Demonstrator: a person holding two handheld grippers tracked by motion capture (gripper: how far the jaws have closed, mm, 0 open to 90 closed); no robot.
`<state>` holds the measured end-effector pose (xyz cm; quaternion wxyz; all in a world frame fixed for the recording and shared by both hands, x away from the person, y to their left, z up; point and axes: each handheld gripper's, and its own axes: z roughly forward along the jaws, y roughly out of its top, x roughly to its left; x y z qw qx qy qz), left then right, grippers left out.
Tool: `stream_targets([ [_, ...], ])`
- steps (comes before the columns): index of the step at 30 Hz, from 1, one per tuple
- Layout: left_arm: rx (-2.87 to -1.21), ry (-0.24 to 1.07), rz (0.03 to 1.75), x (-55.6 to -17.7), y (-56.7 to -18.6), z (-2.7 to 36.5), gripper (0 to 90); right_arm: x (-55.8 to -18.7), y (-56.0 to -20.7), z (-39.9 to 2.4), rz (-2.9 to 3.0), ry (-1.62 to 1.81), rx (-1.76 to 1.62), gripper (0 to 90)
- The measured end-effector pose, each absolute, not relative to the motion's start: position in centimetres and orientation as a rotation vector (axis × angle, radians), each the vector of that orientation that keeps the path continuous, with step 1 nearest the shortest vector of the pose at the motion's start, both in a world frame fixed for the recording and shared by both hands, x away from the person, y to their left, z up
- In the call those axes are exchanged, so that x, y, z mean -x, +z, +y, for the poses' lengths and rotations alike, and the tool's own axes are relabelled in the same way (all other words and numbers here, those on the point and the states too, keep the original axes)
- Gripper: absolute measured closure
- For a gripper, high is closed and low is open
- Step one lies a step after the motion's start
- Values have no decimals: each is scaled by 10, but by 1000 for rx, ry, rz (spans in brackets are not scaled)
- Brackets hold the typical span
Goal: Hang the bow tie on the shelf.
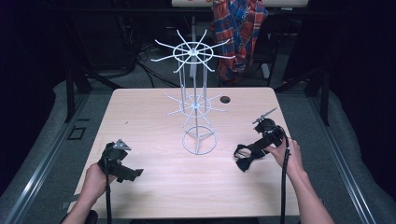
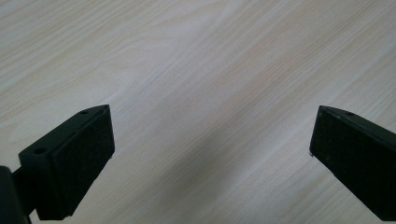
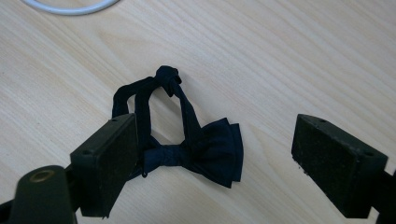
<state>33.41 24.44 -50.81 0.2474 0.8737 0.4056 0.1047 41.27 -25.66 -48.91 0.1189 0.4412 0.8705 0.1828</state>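
High view: wire rack stands mid-tabletop, hooks bare. Dark bow tie lies flat right of rack base, likely set for pickup and hanging. Right claw angled down over tie. Left claw parked left of rack, clear of work.

Left gripper view: jaws wide apart, nothing between, bare wood.

Right gripper view: jaws wide, straddling bow tie, strap loop toward rack ring; left pad at tie's edge, no grip yet.
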Motion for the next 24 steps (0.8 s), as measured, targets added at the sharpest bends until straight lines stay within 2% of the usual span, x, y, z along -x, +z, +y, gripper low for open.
stream_targets([
  [4,-2382,285,1107,-334,-508,245,0,-414,-495,-253,2543,544,-1310,159],
  [9,-2381,284,1108,-334,-508,245,0,-417,-502,-251,2567,472,-1311,256],
  [10,-2383,283,1107,-334,-508,245,0,-418,-507,-250,2607,478,-1314,336],
  [12,-2385,285,1110,-334,-508,245,0,-418,-509,-250,2605,472,-1312,352],
  [14,-2384,286,1109,-334,-508,244,0,-420,-515,-248,2628,420,-1316,436],
  [17,-2384,285,1110,-334,-508,245,0,-420,-520,-245,2619,440,-1334,475],
  [18,-2384,286,1113,-334,-508,245,0,-421,-524,-243,2616,437,-1343,525],
  [21,-2383,288,1116,-334,-508,245,0,-421,-527,-239,2626,399,-1317,574],
  [22,-2386,289,1114,-334,-508,244,0,-421,-530,-235,2633,360,-1299,626],
  [23,-2388,289,1112,-334,-508,244,0,-421,-530,-235,2633,360,-1299,626],
  [24,-2388,288,1111,-333,-508,244,0,-421,-534,-233,2621,387,-1309,722],
])
